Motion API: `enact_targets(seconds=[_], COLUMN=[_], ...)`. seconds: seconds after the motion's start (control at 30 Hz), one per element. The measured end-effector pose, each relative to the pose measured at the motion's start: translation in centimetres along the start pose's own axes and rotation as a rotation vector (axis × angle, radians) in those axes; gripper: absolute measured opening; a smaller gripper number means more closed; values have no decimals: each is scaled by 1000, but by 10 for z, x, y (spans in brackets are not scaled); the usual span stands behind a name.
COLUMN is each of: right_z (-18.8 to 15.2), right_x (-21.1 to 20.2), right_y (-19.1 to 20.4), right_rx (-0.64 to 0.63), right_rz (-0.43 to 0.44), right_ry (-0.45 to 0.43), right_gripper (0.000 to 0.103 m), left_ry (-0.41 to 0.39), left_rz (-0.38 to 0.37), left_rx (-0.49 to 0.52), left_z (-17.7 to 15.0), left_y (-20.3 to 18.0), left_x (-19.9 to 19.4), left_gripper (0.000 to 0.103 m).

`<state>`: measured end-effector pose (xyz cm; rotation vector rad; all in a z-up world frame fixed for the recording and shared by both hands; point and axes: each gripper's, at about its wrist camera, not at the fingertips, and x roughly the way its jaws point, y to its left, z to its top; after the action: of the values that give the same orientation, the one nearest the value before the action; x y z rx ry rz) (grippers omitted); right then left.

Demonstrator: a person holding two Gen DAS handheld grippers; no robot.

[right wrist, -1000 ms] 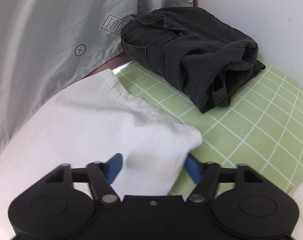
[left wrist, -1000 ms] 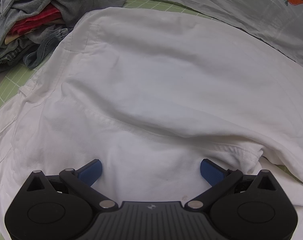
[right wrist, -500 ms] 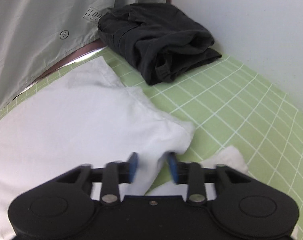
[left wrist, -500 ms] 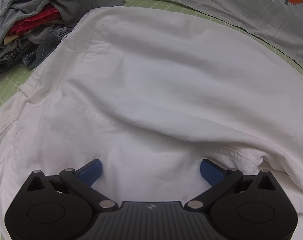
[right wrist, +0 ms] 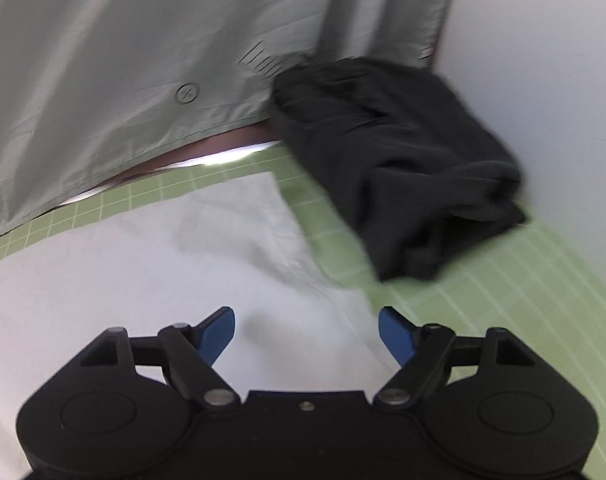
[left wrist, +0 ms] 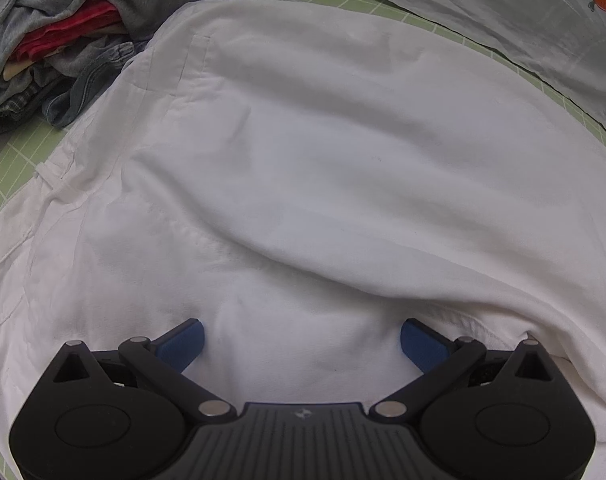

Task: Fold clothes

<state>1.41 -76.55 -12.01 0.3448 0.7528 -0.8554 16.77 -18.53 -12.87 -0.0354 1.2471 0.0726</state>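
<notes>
A white garment (left wrist: 323,168) lies spread over the green gridded mat (left wrist: 19,156) and fills most of the left wrist view, with a long fold running across it. My left gripper (left wrist: 301,342) hangs just above the cloth, jaws wide open, nothing pinched. In the right wrist view the same white garment (right wrist: 151,264) ends in a corner near the mat's far edge. My right gripper (right wrist: 307,330) is above that end; its jaws are opening and the cloth lies loose below them, gripped by neither pad.
A heap of grey, red and denim clothes (left wrist: 63,32) sits at the far left. A folded black garment (right wrist: 387,168) rests on the green mat (right wrist: 503,304) by a white wall. A grey sheet (right wrist: 123,60) hangs behind; it bears a carrot print (left wrist: 601,0).
The right gripper closed on the white cloth's edge half a second ago, then let go and opened wide while swinging up and over. The left gripper stayed in place, open.
</notes>
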Motion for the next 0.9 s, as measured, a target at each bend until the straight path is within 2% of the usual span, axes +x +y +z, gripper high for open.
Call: enact_targets(seconds=[0.13,0.3,0.37,0.4,0.47,0.53,0.6,0.7,0.8,0.87,0.9], right_z=[32,63,69,72,79,87,97,114,117,111,105], right_x=[48,88,97,99,102,108,115,129,134,121,106], right_y=[9,17,19,19,21,28,37,52,69,77,78], right_rx=[4,-32,-45,-53,-80,-130,-166,-211,-297,-360,-380], right_rz=[96,99,103,111,127,117,97,40,-19,-55,-59], right_ry=[20,34,22,17,13,2,-10,-22,-18,-47,-78], right_gripper=[80,79,57,22,20,14,12,13,21,42,71], left_ry=[1,-15,-21,-23,-25,-23,-20,-19,-18,-16,-15], left_rz=[-1,-2,-2,-2,-2,-2,-3,-5,-5,-5,-5], left_rx=[4,7,7,7,7,9,11,13,14,14,15], left_z=[1,-2,-4,-3,-3,-2,-1,0,1,1,1], left_y=[1,2,3,3,3,3,4,5,6,7,8], left_x=[0,0,0,0,0,1,2,3,3,4,4], left_gripper=[103,103,103,103,103,103,103,103,103,103,103])
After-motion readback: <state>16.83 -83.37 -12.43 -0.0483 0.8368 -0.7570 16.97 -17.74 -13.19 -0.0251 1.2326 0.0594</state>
